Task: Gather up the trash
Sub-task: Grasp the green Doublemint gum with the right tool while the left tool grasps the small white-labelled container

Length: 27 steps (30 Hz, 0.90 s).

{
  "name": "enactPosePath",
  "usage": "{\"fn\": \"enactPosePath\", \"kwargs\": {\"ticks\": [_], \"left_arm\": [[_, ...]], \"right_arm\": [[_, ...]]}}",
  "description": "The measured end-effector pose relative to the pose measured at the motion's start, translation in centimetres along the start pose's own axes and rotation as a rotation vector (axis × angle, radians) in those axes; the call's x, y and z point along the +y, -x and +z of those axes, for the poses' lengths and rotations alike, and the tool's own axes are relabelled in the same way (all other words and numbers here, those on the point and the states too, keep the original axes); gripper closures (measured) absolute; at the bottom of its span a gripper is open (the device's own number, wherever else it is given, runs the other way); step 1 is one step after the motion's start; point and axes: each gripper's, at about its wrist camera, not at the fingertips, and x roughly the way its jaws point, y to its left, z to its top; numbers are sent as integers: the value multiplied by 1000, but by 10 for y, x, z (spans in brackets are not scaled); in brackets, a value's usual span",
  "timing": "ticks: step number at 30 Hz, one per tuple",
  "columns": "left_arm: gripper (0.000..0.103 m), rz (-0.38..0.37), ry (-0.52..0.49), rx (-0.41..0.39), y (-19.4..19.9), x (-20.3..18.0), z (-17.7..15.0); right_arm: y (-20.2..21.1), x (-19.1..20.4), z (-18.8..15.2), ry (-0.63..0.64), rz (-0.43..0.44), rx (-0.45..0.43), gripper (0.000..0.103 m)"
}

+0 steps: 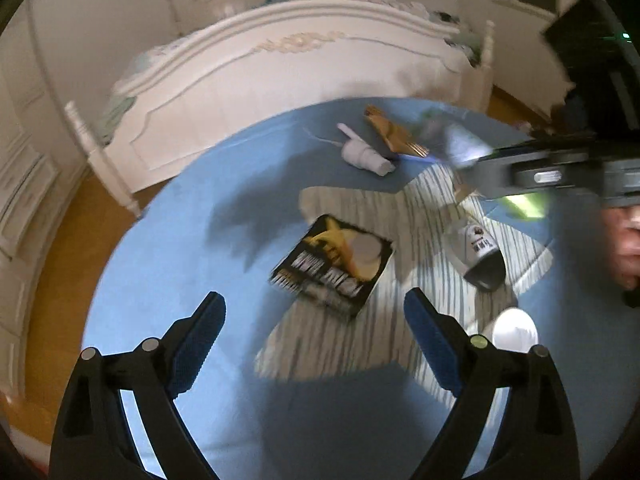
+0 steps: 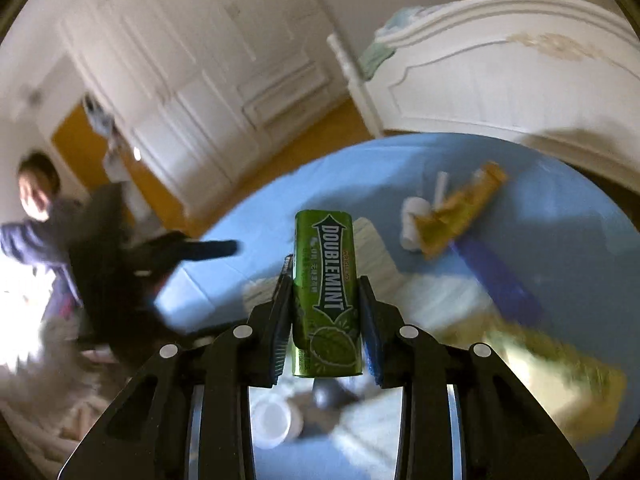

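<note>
Blue-padded fingers (image 2: 370, 332) of the right gripper (image 2: 326, 320) are clamped on a green Doublemint gum tin with rounded corners (image 2: 325, 292), which stands upright between the pads and clear of the blue cloth-covered table (image 2: 560, 208); the left gripper (image 1: 316, 344) hangs wide apart with nothing between its pads. Seen from the left wrist, a black and yellow cardboard snack box (image 1: 334, 264) lies at twelve o'clock just beyond the spread fingers, on a striped grey and white cloth (image 1: 340, 340). A tipped silver drink can with a dark open mouth (image 1: 478, 254) lies at two o'clock, a white paper cup (image 1: 514, 330) at three o'clock, and a white crumpled cup or tube (image 1: 366, 154) and a tan paper wrapper (image 1: 394, 134) farther off at twelve. One piece of trash seems to be in hand and the rest awaits. Next, the tin likely needs carrying to a bin, which no view shows, while the left could come down over the box, its jaws wide enough to span it.
</note>
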Motion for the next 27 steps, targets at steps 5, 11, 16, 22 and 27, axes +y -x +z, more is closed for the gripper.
{"fn": "enactPosePath", "kwargs": {"ticks": [5,11,16,22,27], "left_arm": [[16,-45,-8,16,-24,0,14],[47,-77,113,-7,-23,11,13],[102,-134,249,-11,-11,30,-4],[96,-148,238,-23,5,18,-14],[61,-158,216,-20,2,-1,-1]], "right_arm": [[36,-7,-33,-57,13,-39,71],[55,-3,-59,-81,24,-49,71],[45,1,-54,-96,45,-47,71],[35,2,-46,-107,52,-51,71],[39,-3,-46,-116,23,-72,71]]}}
